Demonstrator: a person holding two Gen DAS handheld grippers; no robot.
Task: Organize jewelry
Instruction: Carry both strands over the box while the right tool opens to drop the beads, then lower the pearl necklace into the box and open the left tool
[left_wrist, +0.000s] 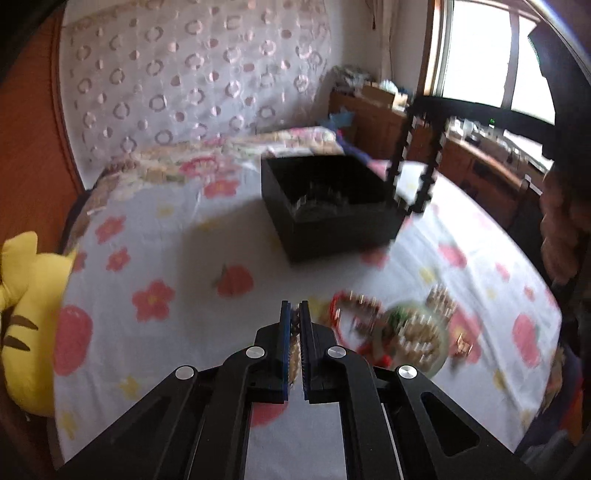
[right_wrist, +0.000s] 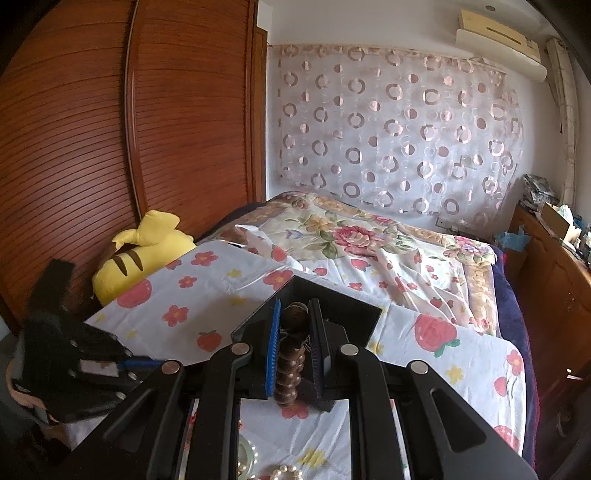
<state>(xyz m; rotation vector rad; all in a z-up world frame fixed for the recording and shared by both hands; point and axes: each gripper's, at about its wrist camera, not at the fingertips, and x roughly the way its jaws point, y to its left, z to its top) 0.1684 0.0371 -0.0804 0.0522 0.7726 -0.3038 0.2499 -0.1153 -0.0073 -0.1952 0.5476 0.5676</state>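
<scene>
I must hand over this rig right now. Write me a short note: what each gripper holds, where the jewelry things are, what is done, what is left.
Left gripper: shut on a thin beaded strand, low over the sheet.
Right gripper: shut on a brown bead bracelet, in front of the black box.
The box sits on the flowered sheet; something glints inside, too blurred to name.
Left: the jewelry pile on the sheet and a pearl bracelet near the right gripper.
Next, probably: put both held pieces into the box.

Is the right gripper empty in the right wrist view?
No, the right gripper is shut on a brown bead bracelet that runs between its blue pads.
</scene>
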